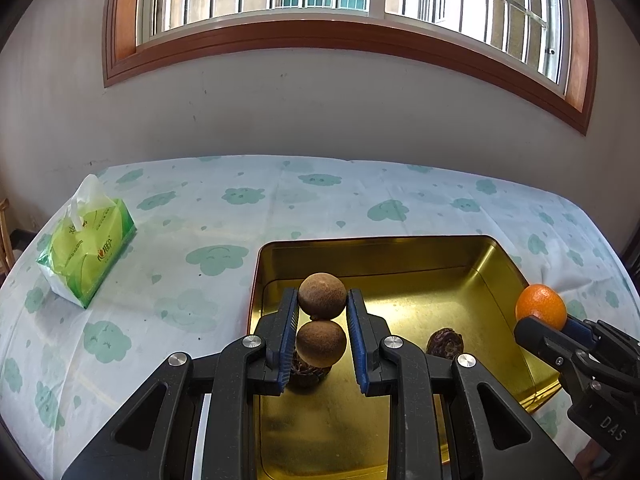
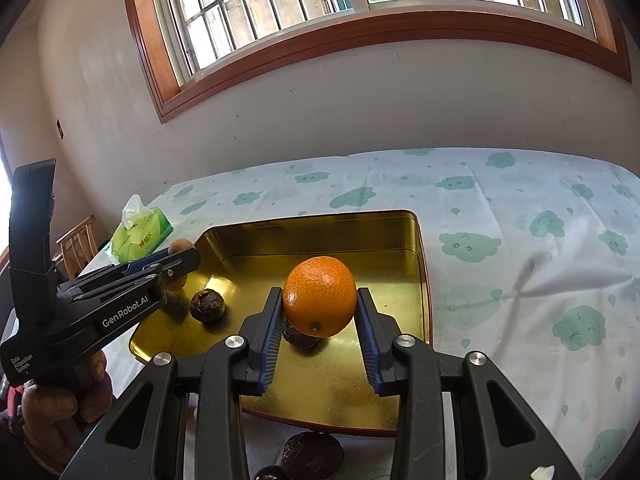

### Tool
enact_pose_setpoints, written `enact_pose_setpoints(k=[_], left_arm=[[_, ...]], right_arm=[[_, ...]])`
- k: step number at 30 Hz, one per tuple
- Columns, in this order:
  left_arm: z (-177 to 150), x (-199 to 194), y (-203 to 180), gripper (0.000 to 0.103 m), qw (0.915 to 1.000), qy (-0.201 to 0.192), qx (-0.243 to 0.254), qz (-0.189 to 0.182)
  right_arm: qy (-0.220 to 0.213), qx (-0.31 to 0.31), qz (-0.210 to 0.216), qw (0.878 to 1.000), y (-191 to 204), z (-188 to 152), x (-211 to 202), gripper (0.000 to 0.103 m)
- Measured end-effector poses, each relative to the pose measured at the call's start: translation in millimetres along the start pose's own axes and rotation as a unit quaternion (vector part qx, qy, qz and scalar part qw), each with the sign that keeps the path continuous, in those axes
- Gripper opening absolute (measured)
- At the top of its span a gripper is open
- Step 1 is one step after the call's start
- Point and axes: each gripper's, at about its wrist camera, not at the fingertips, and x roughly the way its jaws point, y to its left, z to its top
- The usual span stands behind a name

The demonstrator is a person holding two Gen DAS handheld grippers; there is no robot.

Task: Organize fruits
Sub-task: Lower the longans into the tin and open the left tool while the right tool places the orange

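Fruit in both my claws above one gold tray (image 1: 500,264).
My left claw (image 1: 322,312) grips two brown fruits (image 1: 322,296); my right claw (image 2: 319,312) grips one orange (image 2: 320,296); two dark fruits (image 2: 207,306) lie inside.

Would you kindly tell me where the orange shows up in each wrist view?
Left wrist view: the orange sits at the right edge, in the right claw, beside the gold tray.
Right wrist view: the orange is central, between the claw's fingers, above the tray.
Shared landmark: the green tissue pack.
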Motion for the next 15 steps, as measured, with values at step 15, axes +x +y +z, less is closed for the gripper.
enact_pose_setpoints(k=[15], left_arm=[[-0.4,5.6,0.8,0.025,1.0,0.004,0.0,0.003]], right_arm=[[0.003,0.004,-0.001,1.0,-5.6,-0.2,5.9,0.033]])
